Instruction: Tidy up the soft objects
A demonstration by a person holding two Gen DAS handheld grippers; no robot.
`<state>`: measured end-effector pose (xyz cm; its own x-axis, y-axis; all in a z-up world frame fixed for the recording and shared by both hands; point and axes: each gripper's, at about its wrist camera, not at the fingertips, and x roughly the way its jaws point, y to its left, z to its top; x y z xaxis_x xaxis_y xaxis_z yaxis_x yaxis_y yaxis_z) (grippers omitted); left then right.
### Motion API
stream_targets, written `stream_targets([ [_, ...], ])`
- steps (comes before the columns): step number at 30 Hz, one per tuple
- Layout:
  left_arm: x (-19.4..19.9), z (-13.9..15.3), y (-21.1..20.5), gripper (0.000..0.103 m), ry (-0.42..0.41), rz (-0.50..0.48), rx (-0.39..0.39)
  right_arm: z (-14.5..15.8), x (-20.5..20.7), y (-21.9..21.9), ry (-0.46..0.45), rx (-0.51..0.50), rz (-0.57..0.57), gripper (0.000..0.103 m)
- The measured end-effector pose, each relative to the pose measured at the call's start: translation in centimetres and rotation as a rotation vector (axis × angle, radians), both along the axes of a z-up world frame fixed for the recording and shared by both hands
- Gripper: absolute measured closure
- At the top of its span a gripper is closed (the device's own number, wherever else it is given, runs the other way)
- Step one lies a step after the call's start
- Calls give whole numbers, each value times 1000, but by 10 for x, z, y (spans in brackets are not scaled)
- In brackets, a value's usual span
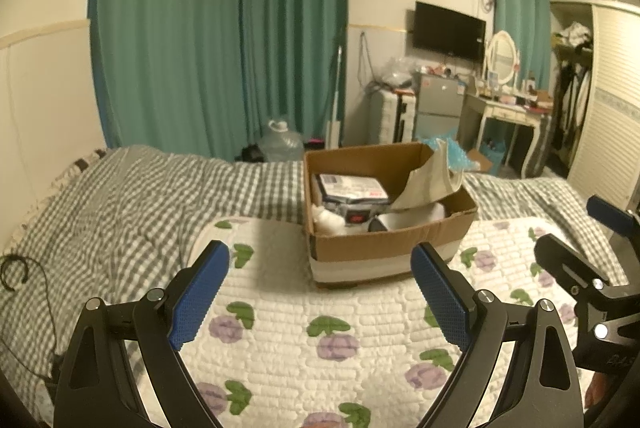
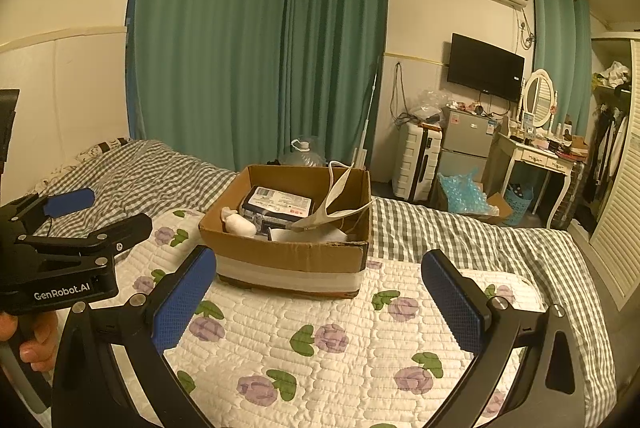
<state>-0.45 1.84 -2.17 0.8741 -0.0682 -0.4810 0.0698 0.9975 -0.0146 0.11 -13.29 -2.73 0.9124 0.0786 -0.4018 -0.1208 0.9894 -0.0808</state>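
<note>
Both tools — left (image 1: pixel 320 292), right (image 2: pixel 320 296) — gape empty over the quilt (image 1: pixel 304 312); only the right view shows a thumb (image 2: pixel 38 350).

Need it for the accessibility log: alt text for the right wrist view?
An open cardboard box holding soft items sits on a floral quilt on a bed, straight ahead of the open, empty right gripper. The left gripper, also open, shows at the left edge; green curtains hang behind.

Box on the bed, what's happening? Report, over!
Left gripper and right gripper: jaws open, empty. Cardboard box on flowered quilt, soft things inside. Nothing in the way.
</note>
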Motion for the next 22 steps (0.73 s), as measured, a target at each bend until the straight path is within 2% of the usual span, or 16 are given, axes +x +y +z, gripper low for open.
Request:
stream_targets([
  [22, -2, -3, 0, 9, -2, 31, 17, -5, -1, 0, 13, 14, -7, 0],
])
